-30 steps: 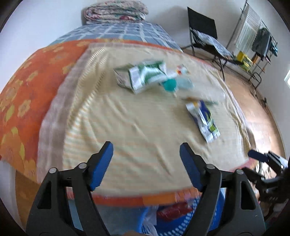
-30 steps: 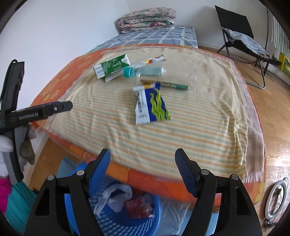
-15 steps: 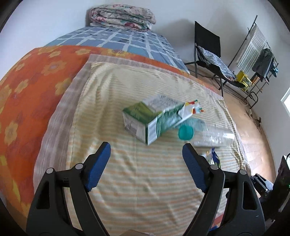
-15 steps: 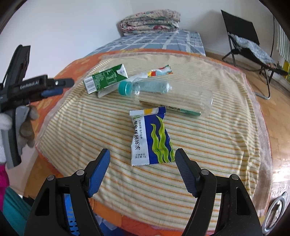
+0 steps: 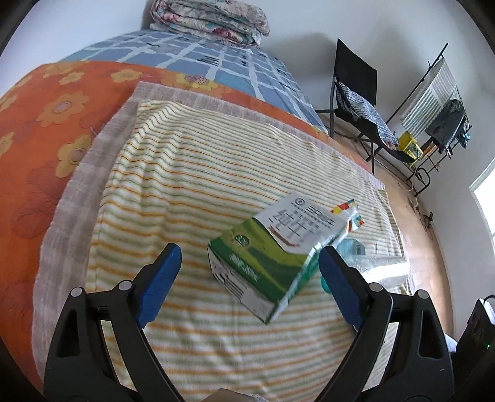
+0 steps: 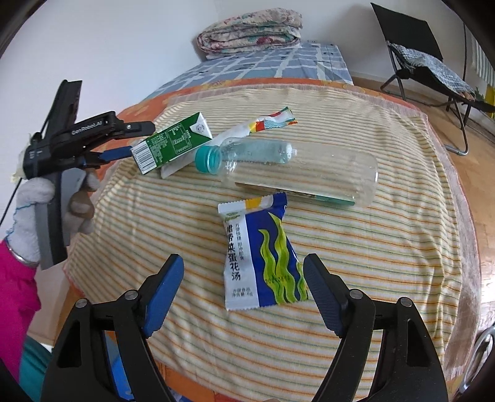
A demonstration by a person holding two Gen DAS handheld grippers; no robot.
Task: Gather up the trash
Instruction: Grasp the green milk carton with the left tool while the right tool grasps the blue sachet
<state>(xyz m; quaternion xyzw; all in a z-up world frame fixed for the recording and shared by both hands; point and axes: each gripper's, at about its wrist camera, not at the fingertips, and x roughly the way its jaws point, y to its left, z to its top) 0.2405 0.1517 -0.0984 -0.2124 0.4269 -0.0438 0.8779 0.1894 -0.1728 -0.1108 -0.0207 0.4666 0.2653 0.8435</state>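
Note:
A green and white carton [image 5: 272, 263] lies on the striped blanket [image 5: 185, 185], between the fingers of my left gripper [image 5: 247, 250]. Its jaws are opening and the pads stand clear of the carton. A blue and white soup packet [image 6: 263, 263] lies flat between the fingers of my right gripper [image 6: 243, 258], whose jaws are also opening without touching it. Beyond the packet lie a clear bottle [image 6: 294, 167] with a teal cap, a colourful wrapper [image 6: 269, 120] and the carton [image 6: 173, 142]. The left gripper [image 6: 133, 140] reaches that carton from the left.
A folded quilt [image 5: 210, 18] sits at the head of the bed. A black folding chair [image 5: 355, 89] and a drying rack [image 5: 439, 102] stand on the wooden floor to the right. The bed's near edge is just below my right gripper.
Both grippers have moved forward from the bed's edge over the blanket. The carton now sits between the left fingers and the packet between the right ones. The blue basket has dropped from view.

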